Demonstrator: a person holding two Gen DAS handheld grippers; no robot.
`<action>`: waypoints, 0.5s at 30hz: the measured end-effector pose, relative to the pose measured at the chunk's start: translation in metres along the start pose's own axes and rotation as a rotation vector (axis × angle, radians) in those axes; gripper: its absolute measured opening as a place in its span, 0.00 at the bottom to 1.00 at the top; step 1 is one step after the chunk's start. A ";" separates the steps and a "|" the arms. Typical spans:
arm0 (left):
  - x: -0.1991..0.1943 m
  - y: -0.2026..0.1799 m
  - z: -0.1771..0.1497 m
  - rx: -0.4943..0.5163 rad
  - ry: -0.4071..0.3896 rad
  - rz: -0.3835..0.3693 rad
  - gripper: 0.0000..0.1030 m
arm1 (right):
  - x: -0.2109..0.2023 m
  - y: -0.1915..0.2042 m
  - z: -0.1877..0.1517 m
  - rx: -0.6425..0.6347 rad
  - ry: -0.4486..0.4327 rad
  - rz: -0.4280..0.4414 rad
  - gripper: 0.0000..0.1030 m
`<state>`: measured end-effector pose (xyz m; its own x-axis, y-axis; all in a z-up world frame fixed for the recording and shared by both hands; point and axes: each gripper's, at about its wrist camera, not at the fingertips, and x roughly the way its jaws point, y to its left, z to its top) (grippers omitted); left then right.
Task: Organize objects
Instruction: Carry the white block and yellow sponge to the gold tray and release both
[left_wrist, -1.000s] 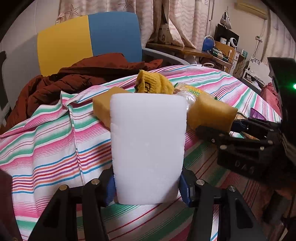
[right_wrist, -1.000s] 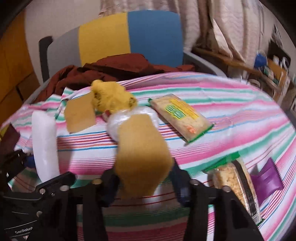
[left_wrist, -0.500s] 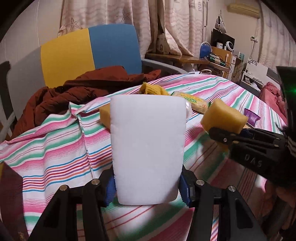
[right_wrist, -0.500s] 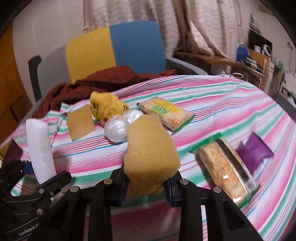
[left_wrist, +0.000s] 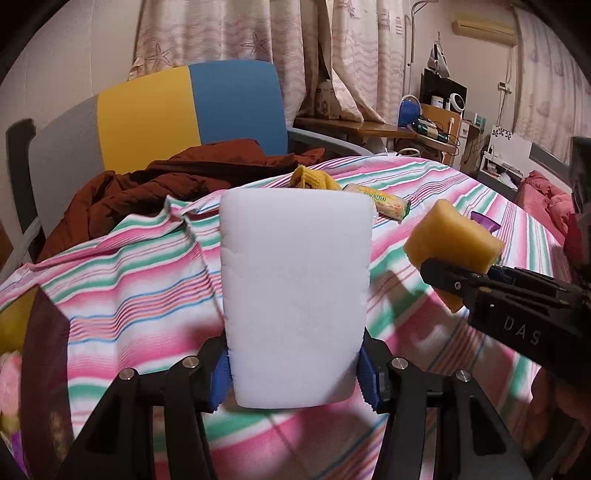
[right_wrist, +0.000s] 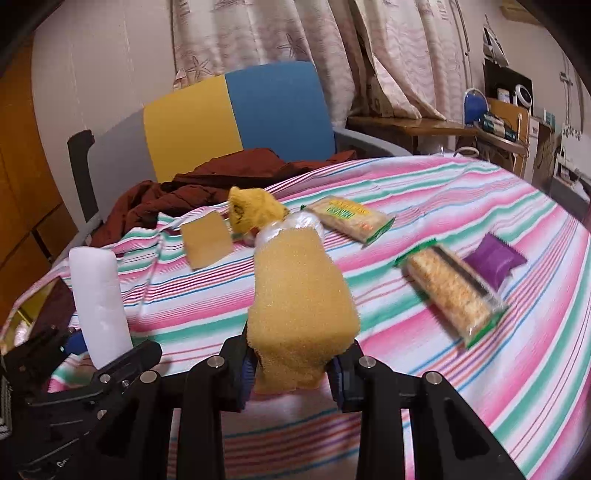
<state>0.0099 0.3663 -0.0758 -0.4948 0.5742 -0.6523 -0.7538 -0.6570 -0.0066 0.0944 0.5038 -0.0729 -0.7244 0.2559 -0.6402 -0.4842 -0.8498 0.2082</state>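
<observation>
My left gripper (left_wrist: 293, 380) is shut on a white foam sponge (left_wrist: 295, 291), held upright above the striped tablecloth (left_wrist: 122, 280). It also shows in the right wrist view (right_wrist: 98, 306) at the left. My right gripper (right_wrist: 291, 373) is shut on a yellow sponge (right_wrist: 299, 310), held above the table; it shows in the left wrist view (left_wrist: 450, 240) at the right. On the table lie a flat tan sponge (right_wrist: 207, 240), a yellow knit cloth (right_wrist: 255, 212), a clear plastic bundle (right_wrist: 295, 223), two snack packs (right_wrist: 351, 218) (right_wrist: 452, 291) and a purple packet (right_wrist: 495, 260).
A chair with a yellow and blue back (right_wrist: 236, 110) stands behind the table, with a dark red jacket (right_wrist: 207, 184) draped on it. A cluttered desk (left_wrist: 424, 133) and curtains lie at the back right. The tablecloth falls away at the left edge.
Both grippers have risen and pulled back from the pile with their sponges. The yellow sponge has left the table and hangs in the air.
</observation>
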 end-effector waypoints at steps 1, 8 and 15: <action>-0.003 0.002 -0.003 -0.002 0.000 0.001 0.55 | -0.003 0.001 -0.002 0.014 0.005 0.008 0.31; -0.030 0.021 -0.027 -0.045 0.012 0.004 0.55 | -0.020 0.023 -0.022 0.023 0.041 0.075 0.31; -0.064 0.041 -0.047 -0.127 0.010 -0.033 0.55 | -0.034 0.052 -0.033 -0.004 0.065 0.146 0.31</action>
<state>0.0310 0.2790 -0.0701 -0.4659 0.5924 -0.6573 -0.7087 -0.6946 -0.1236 0.1100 0.4352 -0.0646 -0.7537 0.0991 -0.6497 -0.3736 -0.8779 0.2996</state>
